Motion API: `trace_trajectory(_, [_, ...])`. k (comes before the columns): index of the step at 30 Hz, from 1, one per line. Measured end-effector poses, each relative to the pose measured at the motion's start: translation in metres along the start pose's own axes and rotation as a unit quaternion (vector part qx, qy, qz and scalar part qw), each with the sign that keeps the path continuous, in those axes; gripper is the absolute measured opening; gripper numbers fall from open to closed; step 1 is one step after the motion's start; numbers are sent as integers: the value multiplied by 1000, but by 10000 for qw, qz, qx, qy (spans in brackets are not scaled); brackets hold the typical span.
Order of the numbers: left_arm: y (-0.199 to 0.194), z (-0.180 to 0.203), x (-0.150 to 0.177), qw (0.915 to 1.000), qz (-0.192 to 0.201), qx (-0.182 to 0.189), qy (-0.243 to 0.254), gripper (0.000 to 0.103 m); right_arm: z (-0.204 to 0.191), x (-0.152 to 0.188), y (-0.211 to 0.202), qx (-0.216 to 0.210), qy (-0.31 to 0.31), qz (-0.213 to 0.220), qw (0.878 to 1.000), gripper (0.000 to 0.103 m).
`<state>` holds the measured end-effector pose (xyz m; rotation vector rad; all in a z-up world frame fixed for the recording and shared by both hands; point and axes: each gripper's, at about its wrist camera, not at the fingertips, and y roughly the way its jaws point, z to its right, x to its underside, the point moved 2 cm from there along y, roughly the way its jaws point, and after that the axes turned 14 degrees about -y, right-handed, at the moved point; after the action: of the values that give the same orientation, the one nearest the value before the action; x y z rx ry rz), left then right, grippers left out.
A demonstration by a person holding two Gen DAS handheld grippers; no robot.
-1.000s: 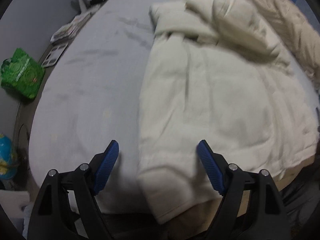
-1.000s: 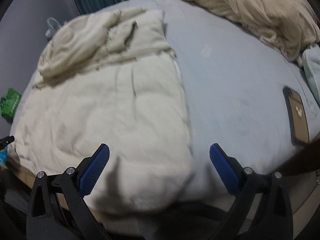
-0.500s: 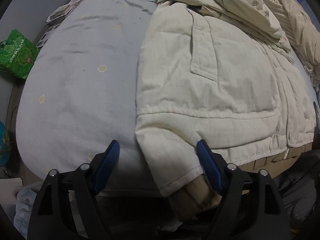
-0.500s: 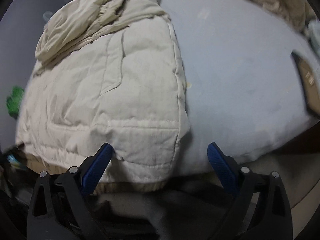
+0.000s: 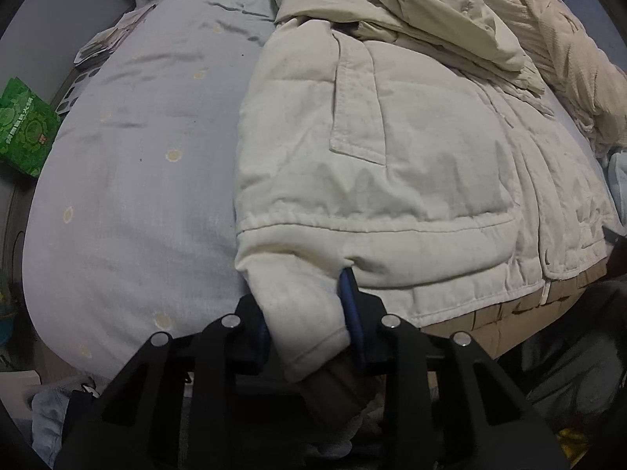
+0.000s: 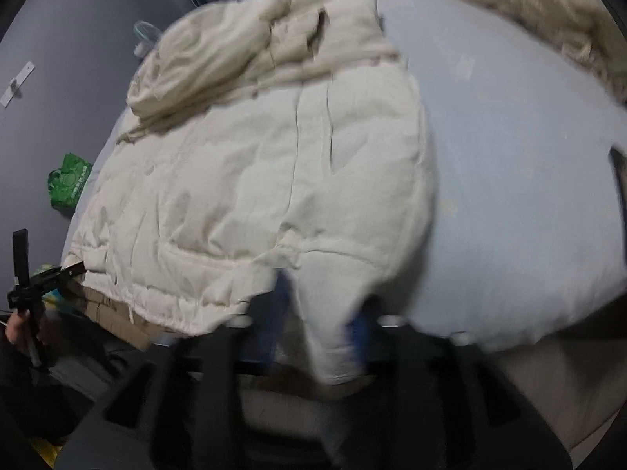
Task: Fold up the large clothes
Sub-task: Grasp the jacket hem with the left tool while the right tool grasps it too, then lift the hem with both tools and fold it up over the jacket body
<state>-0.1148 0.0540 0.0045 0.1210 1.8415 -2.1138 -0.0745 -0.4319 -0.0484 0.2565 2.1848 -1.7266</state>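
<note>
A cream padded jacket point(image 5: 392, 156) lies flat on a grey-blue bed point(image 5: 137, 180), hood at the far end, hem at the near edge. My left gripper point(image 5: 305, 313) is shut on the jacket's left sleeve cuff point(image 5: 301, 305) at the near bed edge. In the right wrist view the same jacket point(image 6: 274, 180) shows, blurred. My right gripper point(image 6: 321, 321) is shut on the right sleeve cuff point(image 6: 333, 313) at the near edge. The left gripper also shows at the far left of the right wrist view point(image 6: 43, 274).
A cream blanket point(image 5: 556, 39) is heaped at the bed's right side. A green bag point(image 5: 23, 129) stands on the floor left of the bed. Papers point(image 5: 102, 43) lie on a surface beyond it. A dark phone point(image 6: 619, 172) lies on the bed at right.
Both grippers moved down to the near bed edge and closed, each on a sleeve cuff. A second ago both were open above the jacket.
</note>
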Motion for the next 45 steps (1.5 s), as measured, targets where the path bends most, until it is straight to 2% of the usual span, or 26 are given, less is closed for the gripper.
trace_trajectory(3, [0,3,-1,10000,0,-20,29,27,15,6,18,30,399,-480,9980,57])
trace_trajectory(7, [0,12,-4,10000,35,9,43,24,23,11,25,-205,746,-682,9947,62])
trace_trajectory(8, [-2,13,-4,10000,45,32,43,22,22,11,22,-293,750,-580,9951,50])
trace_trajectory(9, [-6,14,-4,9999,74,115,50,20,20,11,17,-385,647,-429,9962,27])
trace_trajectory(11, [-14,16,-4,9995,123,295,13,18,8,3,-3,-448,308,41,9985,12])
trace_trajectory(18, [-55,13,-24,9926,366,1120,-284,13,-11,-35,-60,-662,36,984,9929,10])
trace_trajectory(22, [-80,14,-49,9871,621,1429,-369,12,-9,-65,-91,-796,-51,1409,9868,10])
trace_trajectory(28, [-117,28,-113,9778,1113,1732,-387,11,4,-127,-123,-1031,-22,1887,9766,10])
trace_trajectory(35, [-143,58,-208,9681,1630,1881,-282,11,27,-206,-123,-921,291,2316,9680,9])
trace_trajectory(40, [-122,83,-297,9694,1681,1753,-355,11,51,-263,-97,-735,674,2372,9663,9])
trace_trajectory(45, [-61,94,-372,9773,1379,1447,-698,11,74,-310,-51,-532,1020,2224,9681,10])
